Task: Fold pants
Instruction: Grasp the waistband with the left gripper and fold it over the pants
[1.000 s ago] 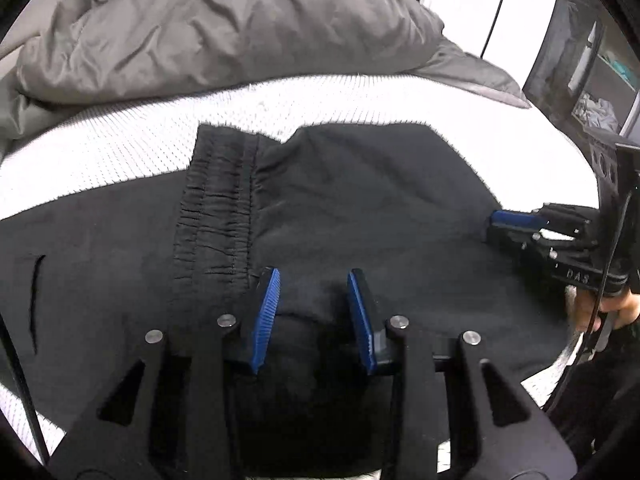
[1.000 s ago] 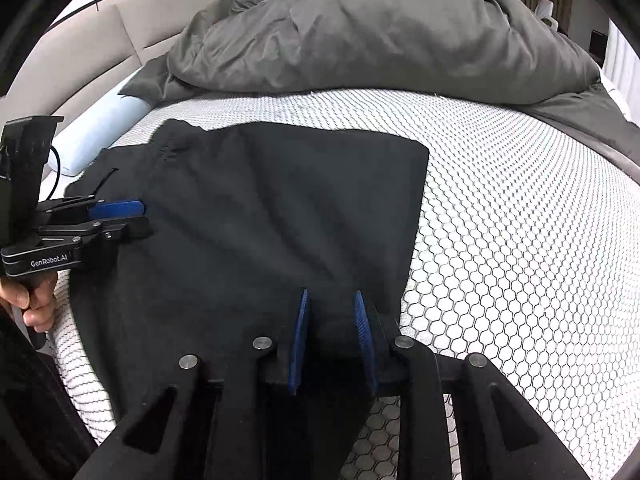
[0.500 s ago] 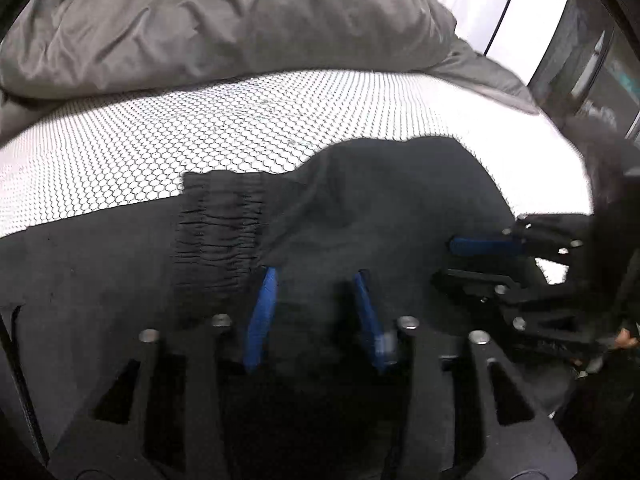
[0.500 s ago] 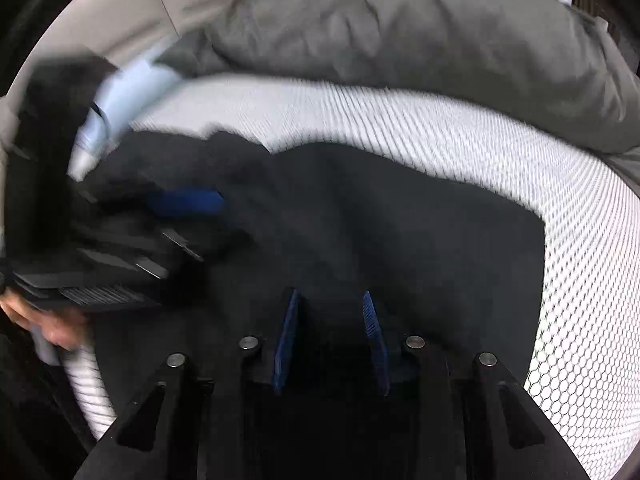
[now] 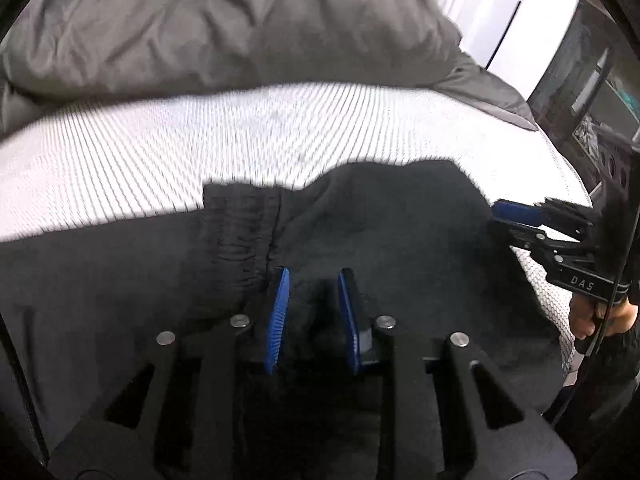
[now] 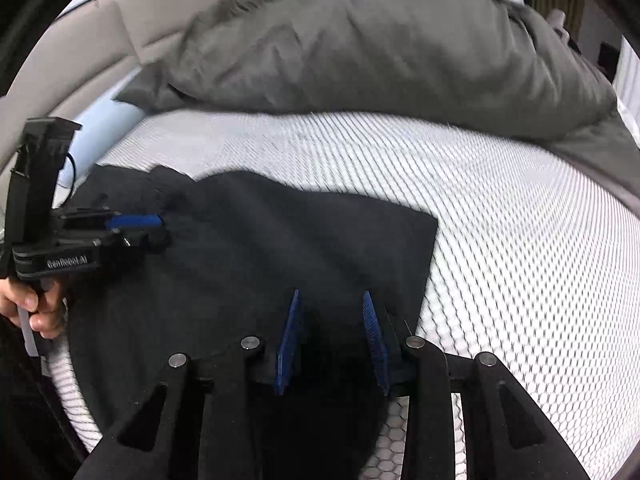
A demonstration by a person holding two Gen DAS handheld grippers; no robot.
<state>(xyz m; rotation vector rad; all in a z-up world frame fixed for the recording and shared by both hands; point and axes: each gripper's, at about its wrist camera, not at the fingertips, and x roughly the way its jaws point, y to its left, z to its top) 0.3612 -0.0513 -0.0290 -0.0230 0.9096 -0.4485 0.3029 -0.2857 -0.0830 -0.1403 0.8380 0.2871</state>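
— Two grippers, both low over the black pants [image 6: 280, 240]. Where does the garment lie?

— Flat on the white honeycomb mattress [image 6: 500, 220], near edge. Grey duvet [image 6: 380, 40] heaped on the far side, well apart from it. Elastic waistband [image 5: 240, 224] lies just left of the folded panel, and that panel's straight edge runs along the right.

— Left gripper [image 5: 313, 276]?

— Clamped on a bunch of cloth beside the waistband; fabric bulges up between the blue pads.

— Right gripper [image 6: 331, 294]?

— Its jaws have just been opening. Cloth sits between them, near the panel's right edge, but the pads look splayed and no longer pinching.

— Step in hand?

— My reading: a fold has been laid over and is being let go, the right side first.

— Next move?

— Probably the left one lets go too, then both lift clear without dragging the top layer. After that, a fresh grip for another fold. The thin fabric may snag on the ribbed pads and pull the edge askew.
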